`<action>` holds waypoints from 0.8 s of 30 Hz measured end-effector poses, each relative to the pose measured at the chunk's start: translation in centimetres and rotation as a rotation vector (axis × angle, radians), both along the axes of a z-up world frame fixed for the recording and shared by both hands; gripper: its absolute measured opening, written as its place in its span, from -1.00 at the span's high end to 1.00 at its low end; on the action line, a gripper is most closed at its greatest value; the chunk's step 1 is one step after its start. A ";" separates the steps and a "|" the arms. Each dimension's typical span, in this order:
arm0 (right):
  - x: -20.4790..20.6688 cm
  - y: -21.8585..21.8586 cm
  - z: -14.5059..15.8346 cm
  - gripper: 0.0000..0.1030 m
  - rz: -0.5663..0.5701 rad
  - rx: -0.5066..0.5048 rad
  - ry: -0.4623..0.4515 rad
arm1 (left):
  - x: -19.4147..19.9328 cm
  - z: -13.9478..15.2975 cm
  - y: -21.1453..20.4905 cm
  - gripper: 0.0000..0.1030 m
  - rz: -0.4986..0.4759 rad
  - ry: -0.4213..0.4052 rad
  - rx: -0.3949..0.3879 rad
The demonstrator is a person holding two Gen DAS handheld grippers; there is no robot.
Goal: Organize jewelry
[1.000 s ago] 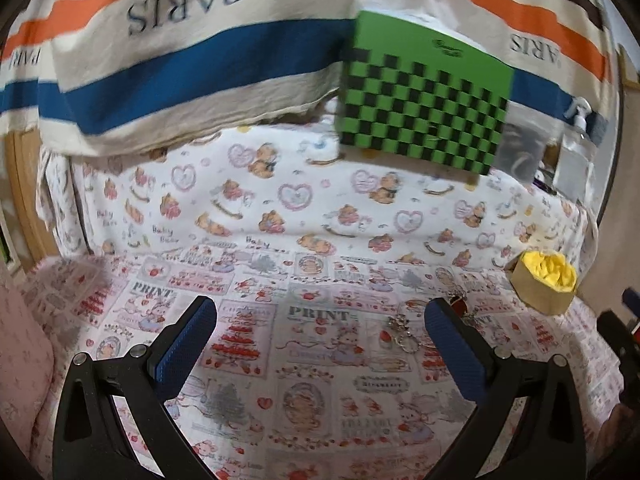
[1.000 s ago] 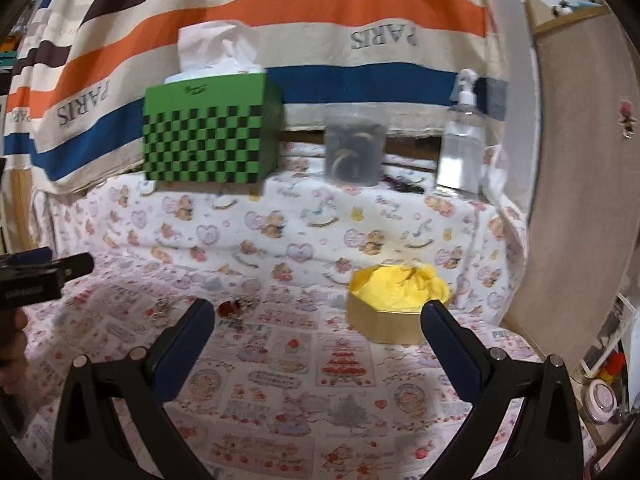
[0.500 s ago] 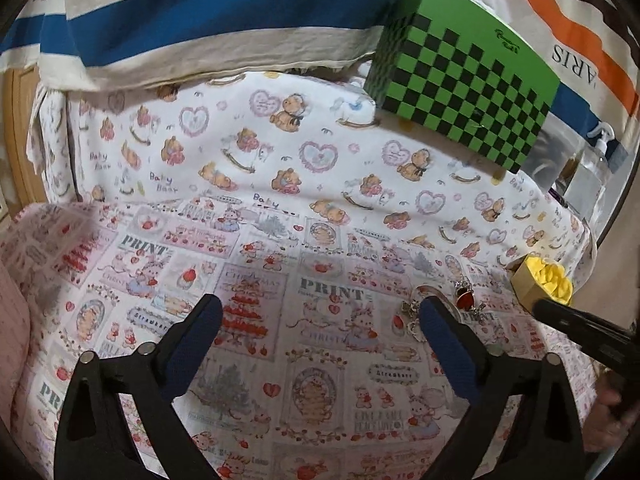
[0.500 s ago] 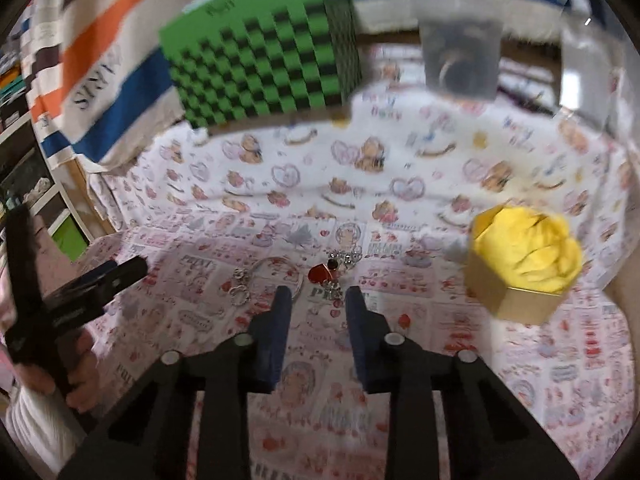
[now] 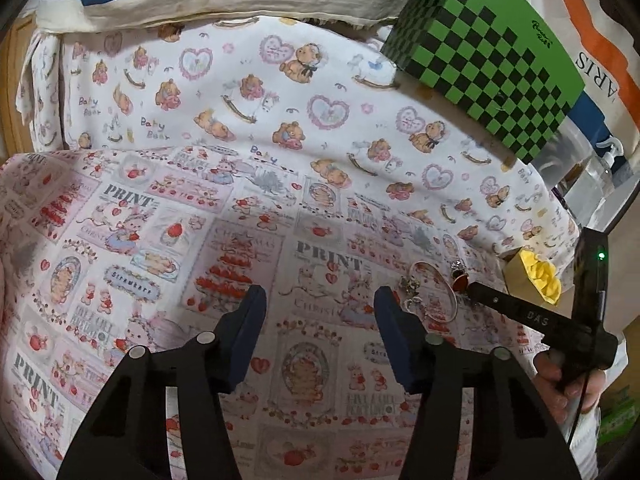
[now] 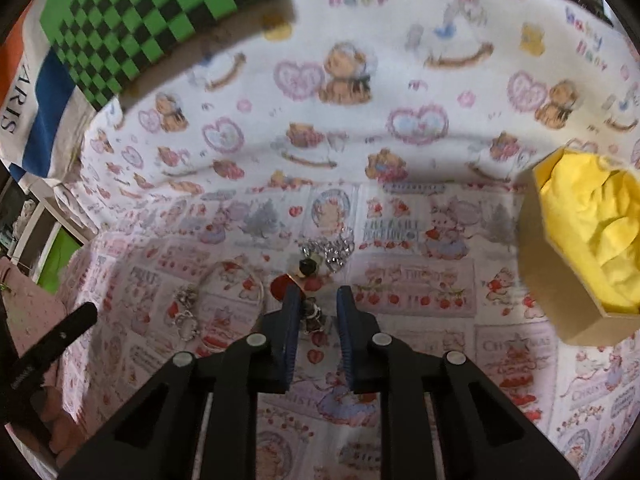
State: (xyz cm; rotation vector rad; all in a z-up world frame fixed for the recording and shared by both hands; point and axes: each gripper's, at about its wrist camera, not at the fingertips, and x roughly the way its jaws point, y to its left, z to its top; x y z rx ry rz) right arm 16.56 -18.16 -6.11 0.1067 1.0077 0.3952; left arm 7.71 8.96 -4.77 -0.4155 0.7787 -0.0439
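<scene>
Over on the left, the left gripper (image 5: 320, 308) with its blue-padded black fingers is hovering above the printed pink-and-white cloth (image 5: 160, 240) that is covering the surface, its jaws standing wide apart with nothing between them. Just right of its right fingertip, a thin silver bangle with small charms (image 5: 434, 294) is lying flat on the cloth, and a little silver charm cluster (image 5: 409, 285) is sitting at the bangle's left rim. Beside the bangle's far right edge, a red oval pendant with a dark bead above it (image 5: 460, 280) is resting on the cloth. In the right wrist view the right gripper (image 6: 318, 308) is sitting low over this jewelry, its jaws drawn in to a narrow gap, with a small dark beaded piece (image 6: 312, 314) lying in that gap; whether the pads are actually touching it I cannot tell. The red pendant (image 6: 280, 286) is showing just beside the left fingertip, and a sparkling silver chain piece (image 6: 332, 250) is lying just beyond the tips. Further right, near the cloth's right edge, a tan cardboard box lined with crumpled yellow paper (image 6: 540, 264) is standing open. Behind it all, a green-and-black checkered tissue box (image 5: 488, 52) is sitting on the raised ledge draped in a white teddy-bear-print cloth (image 5: 280, 92).
</scene>
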 end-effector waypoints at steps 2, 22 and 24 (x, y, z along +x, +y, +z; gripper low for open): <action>-0.1 -0.4 0.4 0.84 -0.011 0.022 -0.015 | 0.0 0.1 -0.3 0.07 -0.027 0.002 0.006; -4.9 -7.9 3.8 0.84 -0.102 0.125 -0.130 | 9.5 0.1 -7.6 0.37 -0.230 0.383 0.006; -5.0 -8.1 3.8 0.84 -0.109 0.126 -0.130 | 9.9 0.0 -7.6 0.37 -0.232 0.397 -0.005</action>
